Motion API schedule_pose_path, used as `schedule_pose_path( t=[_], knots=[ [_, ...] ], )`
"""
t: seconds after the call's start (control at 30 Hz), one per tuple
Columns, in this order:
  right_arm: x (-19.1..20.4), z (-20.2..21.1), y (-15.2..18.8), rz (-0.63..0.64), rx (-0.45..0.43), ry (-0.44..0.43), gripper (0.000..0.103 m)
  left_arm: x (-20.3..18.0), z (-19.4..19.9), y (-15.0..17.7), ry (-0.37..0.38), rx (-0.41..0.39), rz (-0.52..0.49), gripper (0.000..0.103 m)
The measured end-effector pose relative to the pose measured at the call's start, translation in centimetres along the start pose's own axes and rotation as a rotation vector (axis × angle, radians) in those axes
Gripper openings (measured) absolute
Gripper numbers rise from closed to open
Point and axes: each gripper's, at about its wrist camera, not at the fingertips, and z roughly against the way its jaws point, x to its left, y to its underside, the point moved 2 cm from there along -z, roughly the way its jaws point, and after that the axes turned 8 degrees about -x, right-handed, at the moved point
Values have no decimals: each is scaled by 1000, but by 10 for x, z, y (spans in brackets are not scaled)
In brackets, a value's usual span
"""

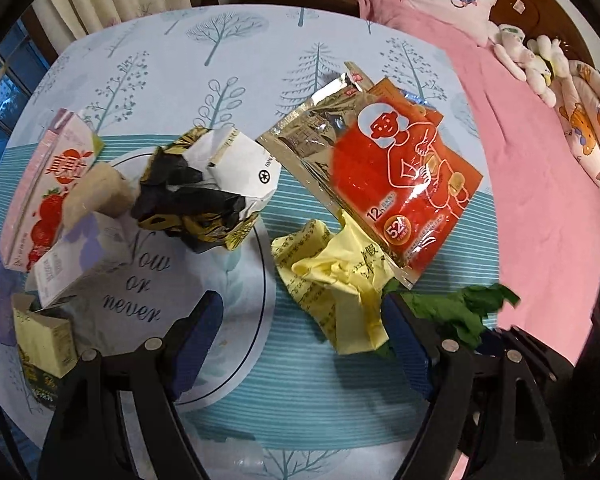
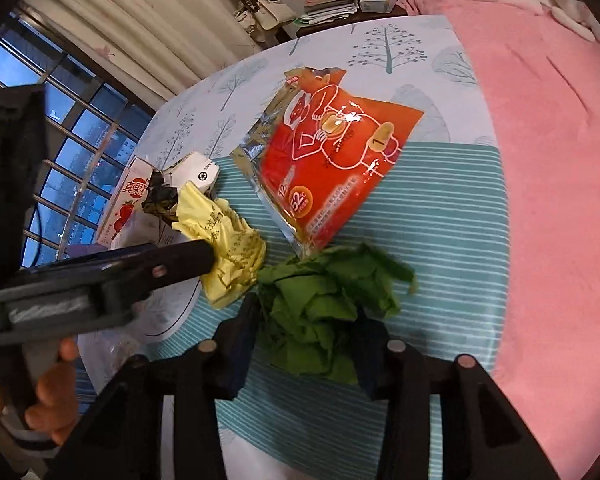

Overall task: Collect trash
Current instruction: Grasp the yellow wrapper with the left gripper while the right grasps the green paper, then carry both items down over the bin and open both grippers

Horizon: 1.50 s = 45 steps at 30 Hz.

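**Both grippers down over the litter**

Evidently sorting the trash by piece, the right gripper had its jaws pressed against the crumpled green paper on the table. The left gripper hung wide and empty astride the yellow paper, ready to close.

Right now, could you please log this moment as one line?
left gripper: open over yellow paper | right gripper: around green paper, grip unclear
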Motion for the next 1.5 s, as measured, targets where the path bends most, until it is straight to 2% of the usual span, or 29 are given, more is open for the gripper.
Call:
schedule_pose_path(
  t=[0.3,0.37,0.4,0.53,0.63,0.77,0.93,1.13,1.27,1.5],
  knots=[
    [-12,11,3,-26,-11,9,39,-8,-27,-6,15,15,-12,78],
    [-14,12,4,-36,-15,9,39,-13,-30,-4,48,16,-14,67],
    [-15,12,4,-39,-17,9,39,-15,-30,-3,69,18,-13,58],
    [-15,12,6,-44,-20,8,39,-29,-26,1,66,-13,-76,40],
    [-14,12,7,-49,-23,11,39,-38,-22,3,49,-40,-130,34],
    [-13,14,9,-63,-29,22,38,-39,-12,9,18,-53,-168,32],
    [-4,27,15,-66,-46,41,38,-25,17,22,12,-72,-173,32],
    [23,50,28,-57,-81,55,38,-7,71,48,30,-126,-207,32],
    [52,70,44,-49,-123,71,38,14,114,72,46,-181,-235,32],
    [113,99,89,-74,-175,98,38,65,182,124,90,-225,-268,32]
  ],
)
